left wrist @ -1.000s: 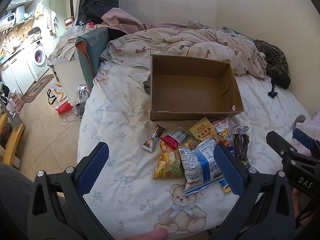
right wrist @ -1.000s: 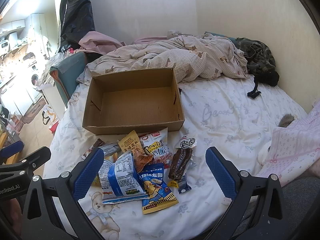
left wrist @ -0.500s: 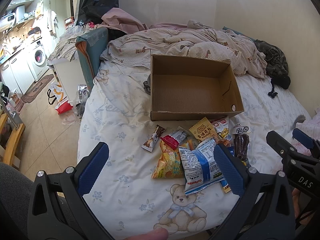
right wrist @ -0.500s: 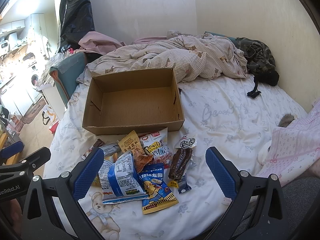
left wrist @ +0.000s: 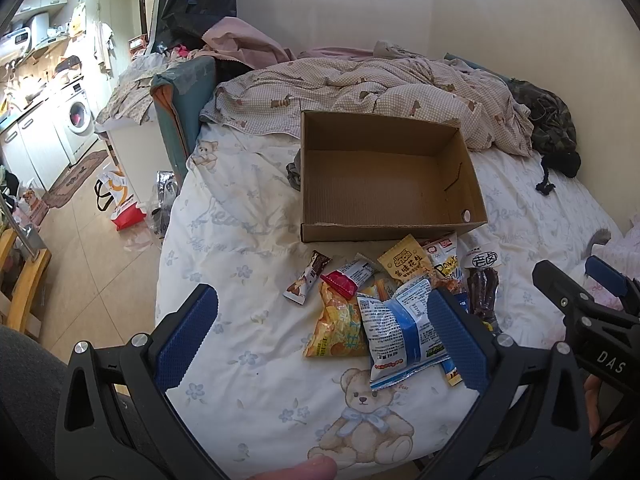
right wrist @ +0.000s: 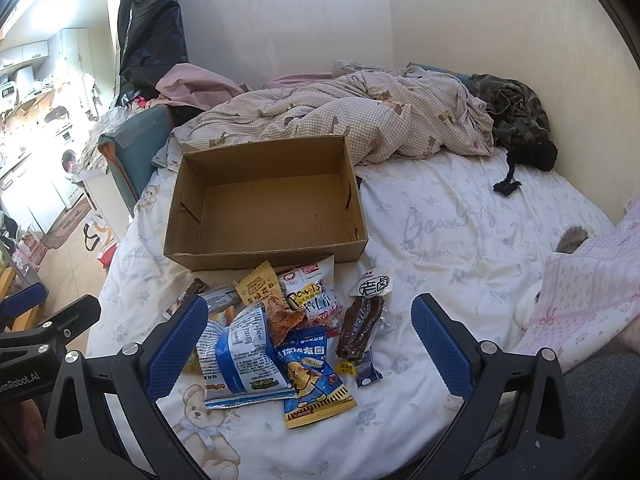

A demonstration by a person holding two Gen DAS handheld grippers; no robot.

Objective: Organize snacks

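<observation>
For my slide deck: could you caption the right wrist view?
Open right gripper hovers over a pile of snack packets on the bed sheet, before an empty cardboard box.

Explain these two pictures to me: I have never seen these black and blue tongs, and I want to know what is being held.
No robot here: a person holds a two-finger tool in each hand, with a fisheye camera on each. One picture looks along the left tool, the other along the right tool. Both are open and hold nothing. On the bed sheet stands an empty cardboard box; in front of it lies a heap of snack packets, among them a blue and white bag and a dark meat stick.
</observation>
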